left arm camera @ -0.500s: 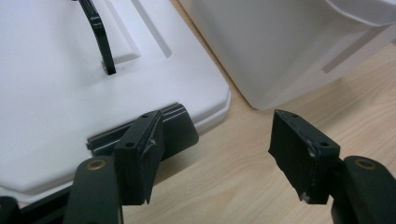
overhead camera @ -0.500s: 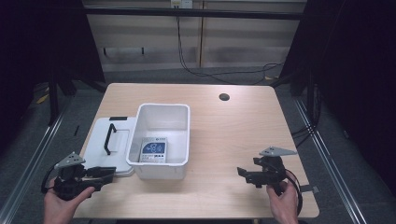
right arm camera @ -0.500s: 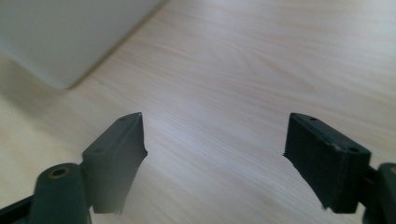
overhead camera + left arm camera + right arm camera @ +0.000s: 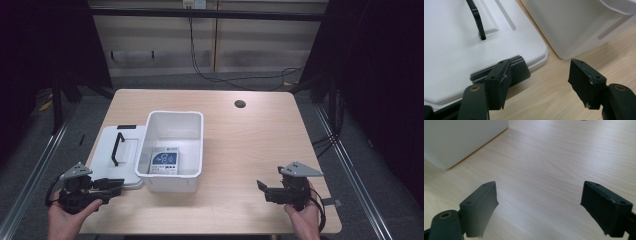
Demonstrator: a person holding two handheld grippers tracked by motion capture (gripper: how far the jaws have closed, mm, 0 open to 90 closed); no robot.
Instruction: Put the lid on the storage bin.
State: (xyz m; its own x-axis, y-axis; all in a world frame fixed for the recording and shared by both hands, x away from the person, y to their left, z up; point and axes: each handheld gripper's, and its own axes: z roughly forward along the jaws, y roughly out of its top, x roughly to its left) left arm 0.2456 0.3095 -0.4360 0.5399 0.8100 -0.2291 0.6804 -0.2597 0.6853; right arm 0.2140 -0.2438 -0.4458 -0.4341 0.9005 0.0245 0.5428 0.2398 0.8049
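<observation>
White lid (image 4: 107, 155) beside gaping left gripper (image 4: 114, 187)

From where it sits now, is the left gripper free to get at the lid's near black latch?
Probably yes. The left gripper is open right at the lid, one jaw already beside the black latch, with nothing between them; the bin stands off to the side.

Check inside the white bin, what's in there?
In the high view, the white bin holds one flat white-and-blue packet lying near its front wall. Its print is too small to read; whatever lies under it is covered.
</observation>
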